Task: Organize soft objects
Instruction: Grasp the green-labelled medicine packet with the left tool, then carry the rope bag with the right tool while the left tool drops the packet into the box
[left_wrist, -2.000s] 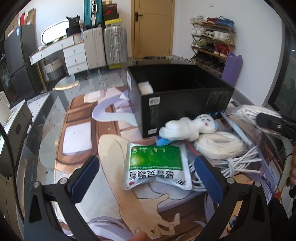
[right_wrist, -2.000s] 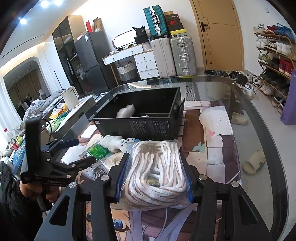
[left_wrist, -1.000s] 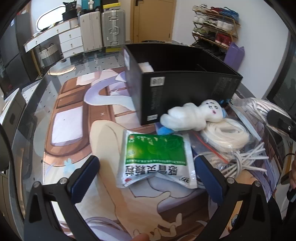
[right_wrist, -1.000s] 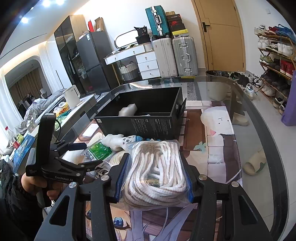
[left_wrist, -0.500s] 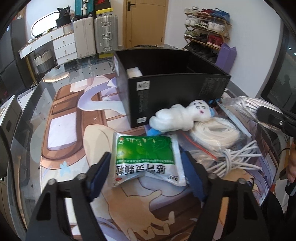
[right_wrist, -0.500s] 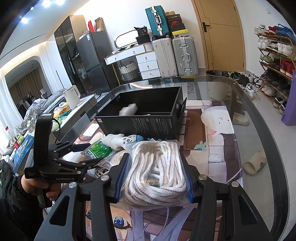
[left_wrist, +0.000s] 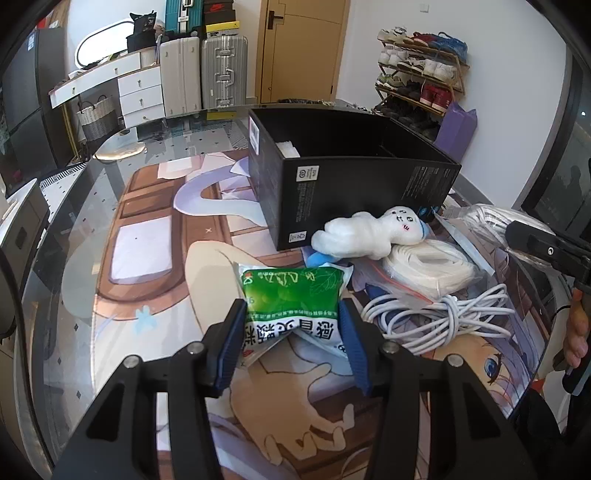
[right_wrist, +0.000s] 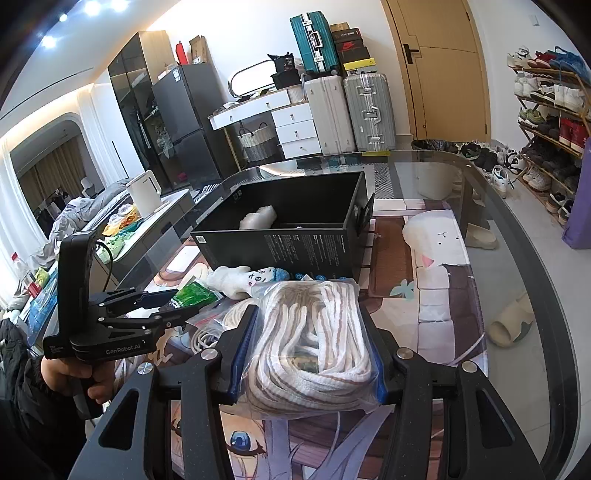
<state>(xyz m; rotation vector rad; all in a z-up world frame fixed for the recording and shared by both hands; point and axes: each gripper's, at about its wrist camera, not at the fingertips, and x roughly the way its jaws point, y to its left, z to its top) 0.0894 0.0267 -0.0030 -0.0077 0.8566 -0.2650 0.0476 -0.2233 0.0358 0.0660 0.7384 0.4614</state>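
Organizing soft objects, early to middle stage. The black box (left_wrist: 354, 192) stands open on the table (left_wrist: 88, 236) and, as far as can be seen, holds one pale soft item (right_wrist: 258, 218) in its left part; most of the work appears to remain. The left gripper (left_wrist: 291, 343) has its blue-padded fingers (left_wrist: 232, 343) pressed against both sides of the green-and-white pouch (left_wrist: 291, 295), which buckles between them and lies low over the table, just in front of the box. The right gripper (right_wrist: 308, 354) pinches a clear bag of coiled white rope (right_wrist: 310, 332) between its fingers (right_wrist: 243, 350), held above the table short of the box. Outside the box lie a white plush toy (left_wrist: 369, 232) touching the box's near wall, a second bagged white coil (left_wrist: 428, 266) beside it, and a loose white cable (left_wrist: 450, 317). Judged from this, both held items are next to go in, then the three on the table. The left wrist view shows the pouch grip, the cable and the bagged coil clearly, but little of the box interior. The right wrist view looks into the box, shows the rope bag in its grip, and shows the left gripper (right_wrist: 166, 304) from the side with the person's hand (right_wrist: 70, 373) on its handle; there the cable is largely hidden.
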